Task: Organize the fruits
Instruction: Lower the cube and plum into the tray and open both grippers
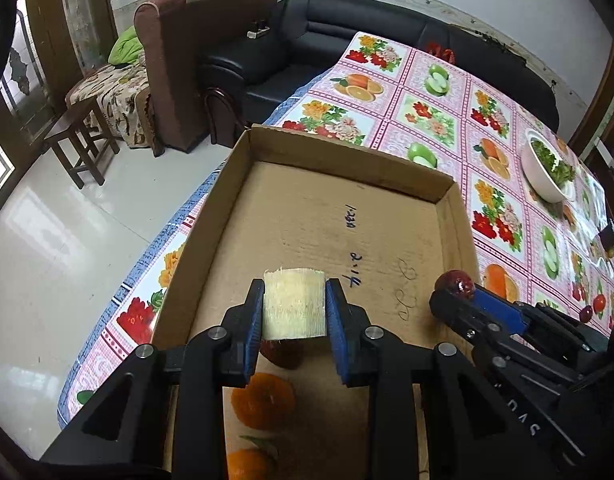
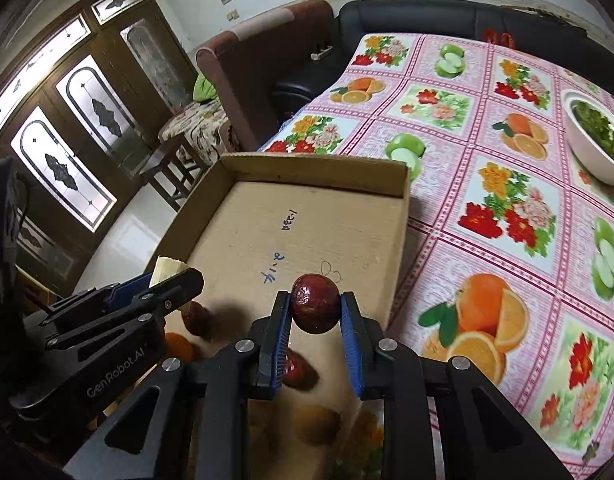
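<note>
Your left tongs (image 1: pixel 294 305) are clenched on a pale, fibrous cut chunk (image 1: pixel 294 304), possibly a piece of sugarcane, and your right tongs (image 2: pixel 315 309) are clamped on a glossy dark-red fruit (image 2: pixel 315 309), likely a jujube; both loads hang above the floor of the cardboard box (image 1: pixel 447 200), over its near half and well short of its far wall. The red fruit is round and slick and is pinched only at its sides near the pad tips, so a twist or jolt could squirt it out, and from that height it may roll across the box. The pale chunk is gripped across its flat sides and looks steadier, but if you let go too high it may tumble onto the red fruit (image 1: pixel 281 354) lying in the box right beneath it, or knock the oranges (image 1: pixel 263 400) at the box's near end. Another red fruit (image 2: pixel 301 370) lies in the box under your right tongs, so lowering straight down risks pressing on it. The two tools sit side by side over the box, so drifting inward could clash them. Both hands are pitched steeply downward toward the box floor, left tool on the box's left side, right tool near its right wall, which borders the flowered counter (image 2: pixel 507 208).
</note>
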A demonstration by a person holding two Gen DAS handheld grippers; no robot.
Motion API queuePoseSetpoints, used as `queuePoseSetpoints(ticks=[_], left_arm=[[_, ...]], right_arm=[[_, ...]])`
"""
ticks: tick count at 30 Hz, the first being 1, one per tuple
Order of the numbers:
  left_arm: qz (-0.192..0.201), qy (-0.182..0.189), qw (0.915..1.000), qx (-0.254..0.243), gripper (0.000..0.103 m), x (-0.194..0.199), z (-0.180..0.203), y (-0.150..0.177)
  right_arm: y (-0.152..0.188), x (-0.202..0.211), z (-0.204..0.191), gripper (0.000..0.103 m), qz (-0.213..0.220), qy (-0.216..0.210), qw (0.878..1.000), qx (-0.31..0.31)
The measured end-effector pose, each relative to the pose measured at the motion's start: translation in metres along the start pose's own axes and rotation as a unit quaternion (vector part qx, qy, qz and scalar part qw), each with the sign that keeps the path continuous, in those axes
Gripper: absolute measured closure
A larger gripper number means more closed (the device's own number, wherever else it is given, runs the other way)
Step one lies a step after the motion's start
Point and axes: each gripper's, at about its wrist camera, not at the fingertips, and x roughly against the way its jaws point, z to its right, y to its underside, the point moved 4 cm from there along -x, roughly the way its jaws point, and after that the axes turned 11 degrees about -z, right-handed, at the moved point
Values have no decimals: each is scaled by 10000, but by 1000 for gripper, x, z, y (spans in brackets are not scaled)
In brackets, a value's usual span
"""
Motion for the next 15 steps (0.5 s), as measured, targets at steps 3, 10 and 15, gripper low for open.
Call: queuePoseSetpoints(ticks=[3, 10, 15], left_arm=[[-43, -32, 10000, 13, 76, -4, -1, -2], [-257, -114, 9996, 80, 76, -20, -4, -6], [-330, -157, 9993, 40, 76, -25, -1, -6]], right_arm=[[-4, -8, 0, 78, -51, 19, 10000, 9], [-6, -20, 0, 78, -175, 68, 9998, 38], [-7, -26, 0, 78, -248, 122, 9996, 72]])
